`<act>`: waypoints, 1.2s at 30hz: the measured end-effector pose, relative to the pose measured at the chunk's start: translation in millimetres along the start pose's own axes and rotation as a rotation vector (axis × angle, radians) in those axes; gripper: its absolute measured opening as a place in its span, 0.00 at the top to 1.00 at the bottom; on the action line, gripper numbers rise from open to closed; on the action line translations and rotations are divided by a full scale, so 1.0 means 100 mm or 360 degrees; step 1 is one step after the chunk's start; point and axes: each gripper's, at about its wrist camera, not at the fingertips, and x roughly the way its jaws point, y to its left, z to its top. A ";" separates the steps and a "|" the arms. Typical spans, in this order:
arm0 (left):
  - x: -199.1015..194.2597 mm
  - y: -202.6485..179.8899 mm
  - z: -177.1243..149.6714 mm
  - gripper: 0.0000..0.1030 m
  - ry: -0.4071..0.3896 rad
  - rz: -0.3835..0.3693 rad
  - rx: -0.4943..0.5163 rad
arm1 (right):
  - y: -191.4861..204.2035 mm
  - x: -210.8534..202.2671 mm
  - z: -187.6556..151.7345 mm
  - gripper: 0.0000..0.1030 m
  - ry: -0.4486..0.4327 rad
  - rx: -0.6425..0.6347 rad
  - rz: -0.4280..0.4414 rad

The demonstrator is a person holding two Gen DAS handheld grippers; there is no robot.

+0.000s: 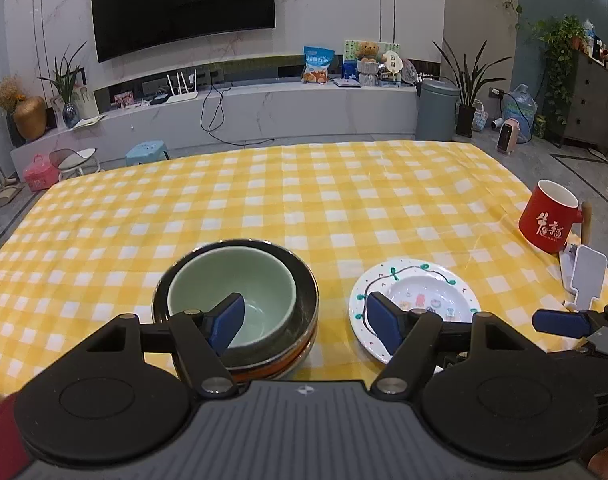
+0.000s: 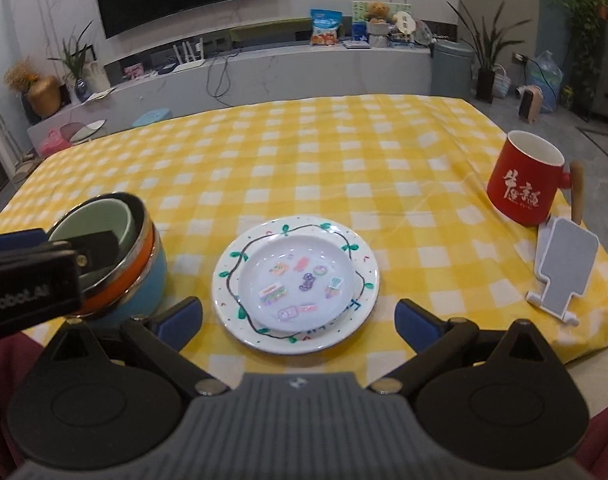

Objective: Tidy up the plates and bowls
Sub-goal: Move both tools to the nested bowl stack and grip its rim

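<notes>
A pale green bowl (image 1: 240, 280) sits nested in a stack of bowls (image 1: 300, 344) near the table's front; the right wrist view shows the stack (image 2: 144, 276) with orange and light blue bowls under it. To its right a small white plate with stickers (image 2: 300, 280) lies on a larger white plate with a green vine rim (image 2: 363, 280), also in the left wrist view (image 1: 403, 276). My left gripper (image 1: 305, 322) is open above the gap between stack and plates, its left finger over the green bowl. My right gripper (image 2: 298, 322) is open and empty, just in front of the plates.
A red mug (image 2: 523, 188) with white lettering and a wooden handle stands at the right side of the yellow checked tablecloth (image 2: 304, 160). A white and grey phone stand (image 2: 559, 276) sits near the right front corner. The table's front edge is close to both grippers.
</notes>
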 end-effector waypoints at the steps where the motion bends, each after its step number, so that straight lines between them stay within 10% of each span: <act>1: 0.00 0.00 0.00 0.20 0.0004 0.0001 0.0000 | 0.00 -0.01 0.00 0.03 -0.0009 -0.0003 0.0003; 20: 0.05 0.17 -0.02 0.20 0.0003 -0.0110 -0.0008 | -0.24 0.03 0.02 0.03 -0.0052 0.0119 0.0013; 28: 0.09 0.76 0.18 0.20 0.0038 0.0017 -0.0215 | -0.14 0.08 0.40 0.10 -0.0003 0.0215 0.0426; 36: 0.42 1.16 0.14 0.21 0.0247 0.0046 -0.0409 | 0.31 0.69 0.62 0.24 0.0332 0.0359 0.0701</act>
